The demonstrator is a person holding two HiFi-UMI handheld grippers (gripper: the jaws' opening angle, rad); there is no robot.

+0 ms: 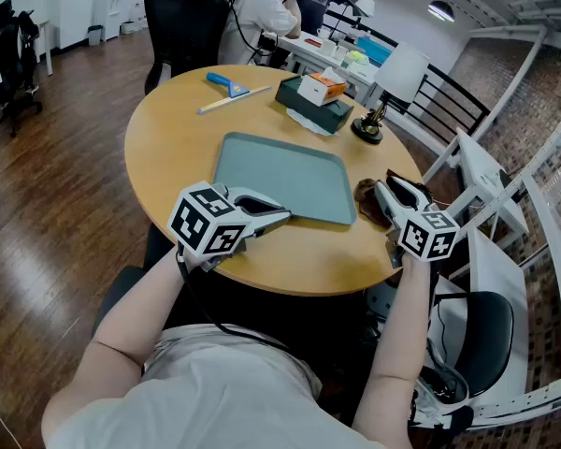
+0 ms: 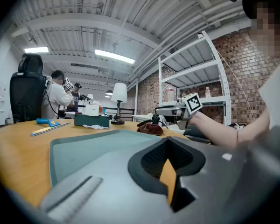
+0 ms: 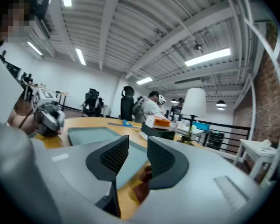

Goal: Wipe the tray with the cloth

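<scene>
Here the grey-green rectangular plastic tray (image 1: 280,171) lay flat in the middle of the round wooden tabletop (image 1: 168,148). A crumpled dark brown cloth (image 1: 366,197) sat on the wood just beside the tray's right edge. The right hand-held gripper (image 1: 388,187) hung over that cloth with its jaws apart, gripping nothing. The left hand-held gripper (image 1: 279,215), jaws closed to a sliver, was at the tray's lower-left corner
</scene>
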